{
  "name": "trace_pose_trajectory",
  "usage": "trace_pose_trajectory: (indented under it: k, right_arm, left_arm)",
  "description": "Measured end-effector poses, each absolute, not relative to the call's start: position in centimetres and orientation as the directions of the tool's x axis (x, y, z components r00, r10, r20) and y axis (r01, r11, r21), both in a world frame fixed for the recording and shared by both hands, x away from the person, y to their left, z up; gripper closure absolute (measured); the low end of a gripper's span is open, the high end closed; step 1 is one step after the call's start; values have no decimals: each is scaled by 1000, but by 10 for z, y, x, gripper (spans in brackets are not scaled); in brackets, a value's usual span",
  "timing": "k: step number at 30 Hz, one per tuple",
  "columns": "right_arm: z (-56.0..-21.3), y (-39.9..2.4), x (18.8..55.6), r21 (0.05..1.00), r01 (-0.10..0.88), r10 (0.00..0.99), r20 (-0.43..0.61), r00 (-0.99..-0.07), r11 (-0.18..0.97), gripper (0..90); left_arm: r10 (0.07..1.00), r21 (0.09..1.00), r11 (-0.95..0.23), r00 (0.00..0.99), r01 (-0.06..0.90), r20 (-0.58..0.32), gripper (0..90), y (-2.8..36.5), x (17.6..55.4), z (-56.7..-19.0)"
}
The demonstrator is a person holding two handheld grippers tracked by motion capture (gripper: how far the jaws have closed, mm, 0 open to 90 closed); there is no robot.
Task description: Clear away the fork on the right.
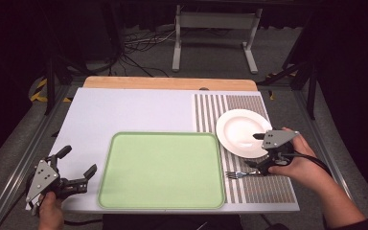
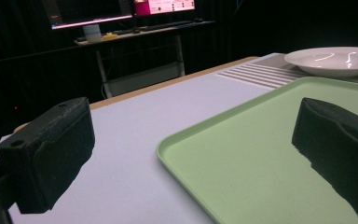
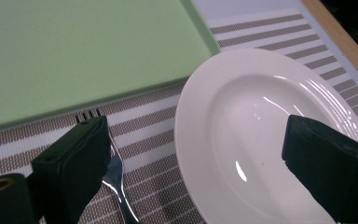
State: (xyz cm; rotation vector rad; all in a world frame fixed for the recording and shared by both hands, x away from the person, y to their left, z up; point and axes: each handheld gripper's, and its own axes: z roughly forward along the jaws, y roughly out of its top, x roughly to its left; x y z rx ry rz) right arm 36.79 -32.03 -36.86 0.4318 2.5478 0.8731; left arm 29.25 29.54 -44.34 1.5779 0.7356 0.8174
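L gripper (image 1: 79, 165): jaws apart, idle at the tray (image 1: 163, 170) edge. R gripper (image 3: 196, 163): jaws spread, empty, straddling fork (image 3: 116, 179) and plate (image 3: 261, 140) rim on the mat (image 1: 263, 187). Likely step: take the plate; shift R jaw clear of fork first.

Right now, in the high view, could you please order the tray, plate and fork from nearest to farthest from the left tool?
1. Tray, just right of the left tool.
2. Fork, on the striped mat beyond the tray's right edge.
3. Plate, farther back on the right.
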Motion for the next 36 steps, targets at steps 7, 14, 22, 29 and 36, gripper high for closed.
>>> trace_pose_trajectory:
  k: [7,14,22,29,36]
  right_arm:
    - [-370,-318,371,536,151,340,-274,-900,831,106]
    - [-372,-315,371,461,131,278,-267,-923,878,129]
    - [-377,-315,373,372,112,215,-247,-945,921,167]
    - [-384,-310,370,307,78,149,-215,-965,948,196]
    - [-389,-310,369,257,103,149,-167,-974,961,248]
  left_arm:
    - [821,988,-150,560,22,112,0,295,292,-443]
    - [820,988,-150,561,20,113,0,296,293,-443]
    - [821,988,-150,560,22,112,0,295,293,-443]
    - [821,989,-148,560,21,111,0,296,292,-443]
    - [820,988,-150,561,23,111,0,296,292,-443]
